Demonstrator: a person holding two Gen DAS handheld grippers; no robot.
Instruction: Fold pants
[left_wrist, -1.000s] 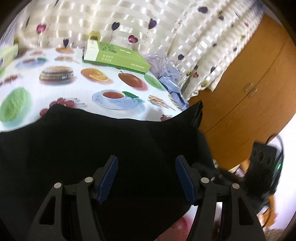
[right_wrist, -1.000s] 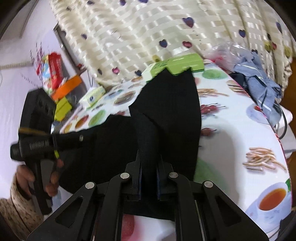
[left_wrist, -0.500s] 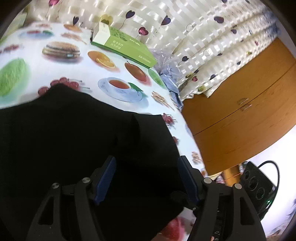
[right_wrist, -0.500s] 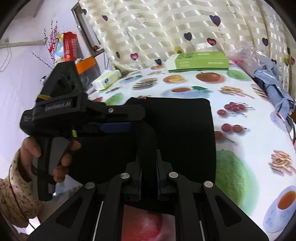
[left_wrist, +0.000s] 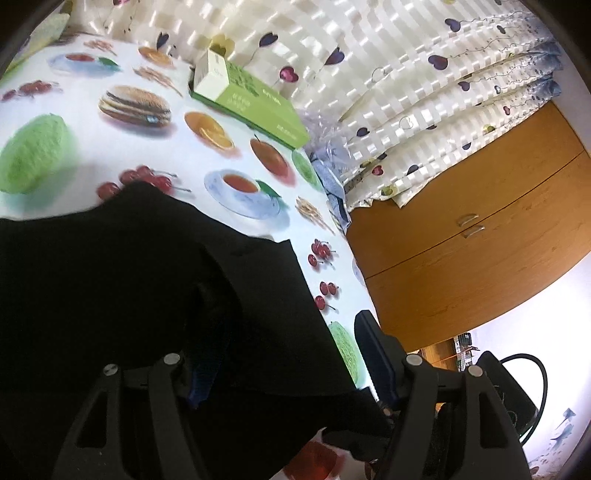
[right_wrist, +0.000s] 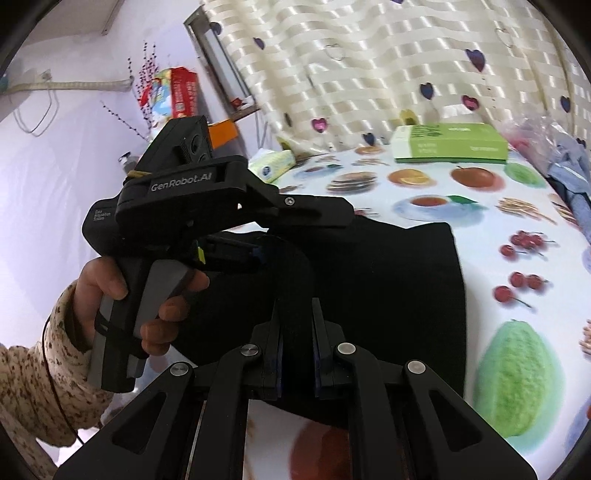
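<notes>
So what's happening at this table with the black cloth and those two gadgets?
A person is folding black pants on a table covered in a food-print tablecloth, using a hand-held gripper in each hand. The right gripper is clamped on a bunched strip of the fabric. The left gripper has its jaws apart over the pants, pinching nothing. A green box sits at the table's far edge.

– How many garments on the tabletop (right_wrist: 491, 206)?
– One pair of black pants (right_wrist: 388, 295), plus one bundle of blue cloth (right_wrist: 569, 184) at the far right.
– Boxes?
– One green box (right_wrist: 450, 144) far back, one tissue box (right_wrist: 273, 164) to the far left.
– Grippers?
– Two: the left gripper (right_wrist: 258, 236) and the right gripper (right_wrist: 295, 332).
</notes>
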